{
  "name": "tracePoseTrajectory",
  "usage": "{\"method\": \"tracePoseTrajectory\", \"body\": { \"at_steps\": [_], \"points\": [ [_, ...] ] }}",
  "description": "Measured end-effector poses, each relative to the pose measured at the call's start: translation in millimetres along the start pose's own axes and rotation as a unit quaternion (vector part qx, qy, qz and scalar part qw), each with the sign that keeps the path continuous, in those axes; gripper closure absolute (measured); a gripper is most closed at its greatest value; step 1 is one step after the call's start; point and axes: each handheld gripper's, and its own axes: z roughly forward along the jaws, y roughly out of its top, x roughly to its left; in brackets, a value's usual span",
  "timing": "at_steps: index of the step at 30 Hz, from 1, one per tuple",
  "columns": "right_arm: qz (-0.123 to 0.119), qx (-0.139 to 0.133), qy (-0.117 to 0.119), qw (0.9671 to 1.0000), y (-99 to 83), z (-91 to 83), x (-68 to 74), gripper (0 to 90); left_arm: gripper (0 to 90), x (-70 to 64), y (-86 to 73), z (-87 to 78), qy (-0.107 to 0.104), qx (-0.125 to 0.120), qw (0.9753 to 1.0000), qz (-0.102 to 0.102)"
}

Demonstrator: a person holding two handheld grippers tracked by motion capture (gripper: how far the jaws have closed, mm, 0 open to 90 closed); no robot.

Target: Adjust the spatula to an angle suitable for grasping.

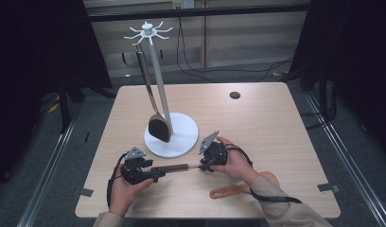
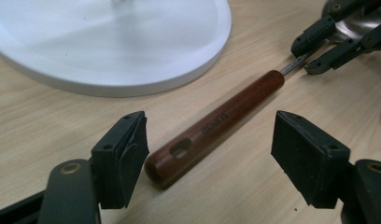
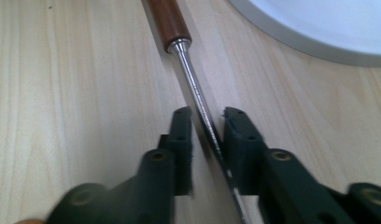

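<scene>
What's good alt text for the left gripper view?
The left gripper, jaws wide open, straddles the end of a brown wooden utensil handle lying on the table. Farther along, the right gripper closes around its metal shank, beside a white round stand base.

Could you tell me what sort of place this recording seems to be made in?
Probably a lab recording station: a bare wooden table ringed by dark curtains, loose cables on the floor, and a white utensil stand as a prop.
</scene>
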Motion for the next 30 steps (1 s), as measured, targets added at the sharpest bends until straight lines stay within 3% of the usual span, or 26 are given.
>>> {"method": "tracePoseTrajectory", "body": {
  "at_steps": [6, 11, 15, 17, 24, 28, 30],
  "points": [
    [-0.064, 0.015, 0.008, 0.9978, 3.7, -1.1, 1.2, 81.2, 25.8, 5.8, -2.1, -5.9, 0.007, -0.004, 0.9999, -0.01],
    [-0.07, 0.031, -0.006, 0.9971, 4.4, -3.5, 2.5, 83.5, 25.5, 8.8, -2.7, -9.2, 0.012, -0.011, 0.9997, -0.017],
    [-0.056, 0.036, 0.002, 0.9978, 4.6, -4.0, 2.4, 82.3, 25.3, 9.6, -3.9, -9.2, 0.011, -0.011, 0.9996, -0.022],
    [-0.045, 0.035, 0.004, 0.9984, 5.6, -3.1, 2.6, 74.3, 25.3, 9.2, -3.9, -9.2, 0.01, -0.011, 0.9996, -0.022],
    [-0.046, 0.028, 0.004, 0.9985, 13.7, 4.1, 7.8, 67.9, 25.3, 9.3, -4.6, -11.3, 0.011, -0.012, 0.9996, -0.021],
    [-0.06, 0.027, 0.005, 0.9978, 16.7, 6.4, 7.9, 80.6, 25.4, 11.0, -6.3, -13.7, 0.012, -0.014, 0.9995, -0.024],
    [-0.072, 0.03, 0.005, 0.997, 17.7, 6.3, 9.6, 81.7, 25.4, 11.5, -6.9, -14.5, 0.012, -0.013, 0.9996, -0.021]
  ]
}}
